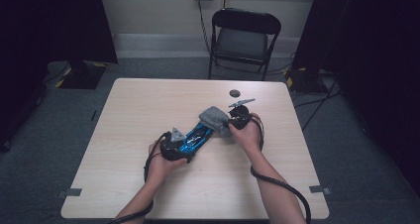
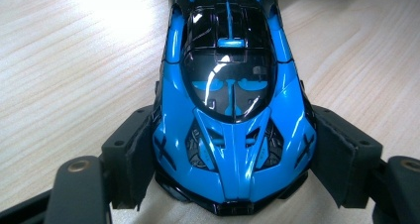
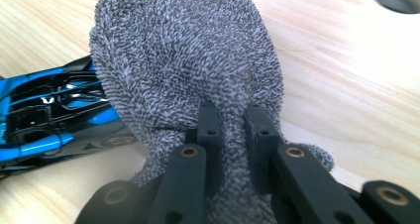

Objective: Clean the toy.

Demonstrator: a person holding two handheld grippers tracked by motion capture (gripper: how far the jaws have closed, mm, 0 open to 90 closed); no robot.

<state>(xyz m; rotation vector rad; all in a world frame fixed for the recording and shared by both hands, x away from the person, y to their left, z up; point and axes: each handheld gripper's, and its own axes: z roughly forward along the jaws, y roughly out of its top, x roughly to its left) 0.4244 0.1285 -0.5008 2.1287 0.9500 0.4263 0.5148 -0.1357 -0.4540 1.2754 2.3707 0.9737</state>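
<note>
- L gripper: jaws clamped on both flanks of the blue toy car, pads pressed vs its sides at the near end; car sits flat on the table, nose-to-tail running away from the gripper.
- R gripper: jaws nearly together, pinching a fold of the grey terry cloth; rest of the cloth fans out past the tips and drapes over the far end of the car.
- High view: car lies diagonal near table centre, L gripper at its lower-left end, cloth and R gripper at its upper-right end.
- Small dark round disc lies on the table beyond the R gripper, apart from the cloth.
- Black folding chair behind the table's far edge.
</note>
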